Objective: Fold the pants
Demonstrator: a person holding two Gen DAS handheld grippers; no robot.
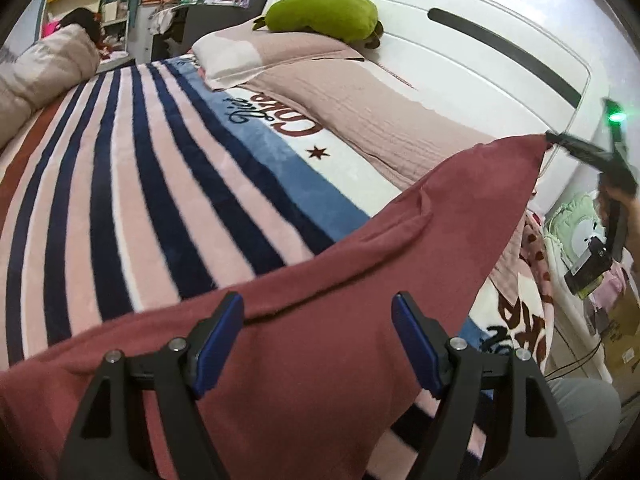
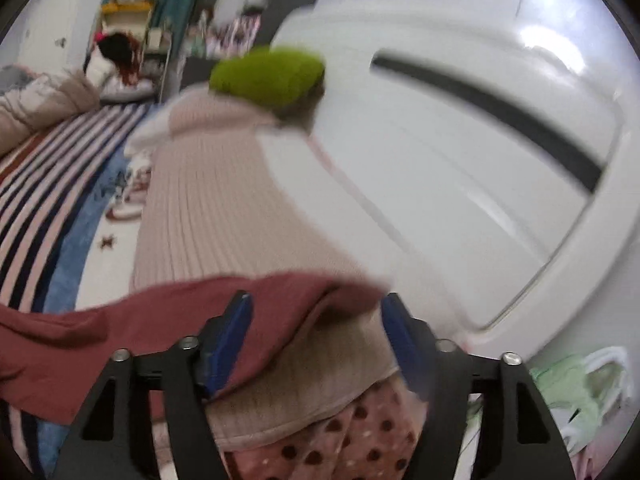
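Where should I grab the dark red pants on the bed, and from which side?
Probably the pointed corner of the pants, at the right in the left wrist view. It stands lifted off the striped blanket, so jaws can close around it; come in from the bed's right edge. The middle lies flat, with no edge to take.

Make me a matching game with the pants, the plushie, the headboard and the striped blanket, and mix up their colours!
Things:
1. pants
2. plushie
3. headboard
4. striped blanket

Colours:
A. white
B. pink and navy
C. dark red
D. green

Pairs: 1-C, 2-D, 3-A, 4-B
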